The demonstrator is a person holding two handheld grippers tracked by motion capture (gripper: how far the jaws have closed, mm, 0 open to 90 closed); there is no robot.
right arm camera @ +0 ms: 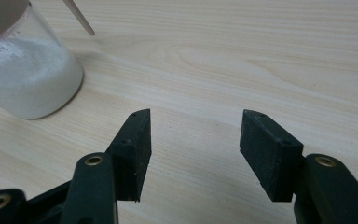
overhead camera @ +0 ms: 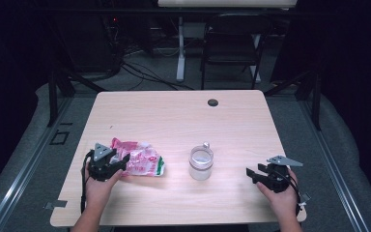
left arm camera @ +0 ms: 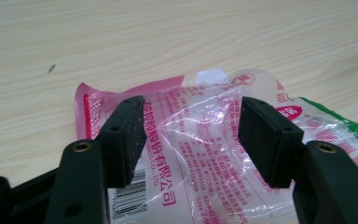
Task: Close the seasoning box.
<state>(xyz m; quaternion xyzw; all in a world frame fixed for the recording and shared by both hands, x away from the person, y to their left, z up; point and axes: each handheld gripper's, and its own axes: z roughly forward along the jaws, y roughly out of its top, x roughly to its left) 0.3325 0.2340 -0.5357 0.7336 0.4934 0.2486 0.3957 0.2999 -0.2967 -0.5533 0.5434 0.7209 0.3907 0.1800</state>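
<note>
Plastic: one bag (overhead camera: 140, 163), one jar (overhead camera: 201, 164)

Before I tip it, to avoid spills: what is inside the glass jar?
The glass jar holds white powder, filling its lower part. A thin stick rises from its top; the stick's lower end is hidden.

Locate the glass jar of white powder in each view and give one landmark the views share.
High view: the jar stands right of the table's middle, between the two grippers, apart from the plastic bag.
Left gripper view: no jar; the bag lies beyond the open jaws.
Right gripper view: the jar is at upper left.
Shared landmark: the pale wooden tabletop.
</note>
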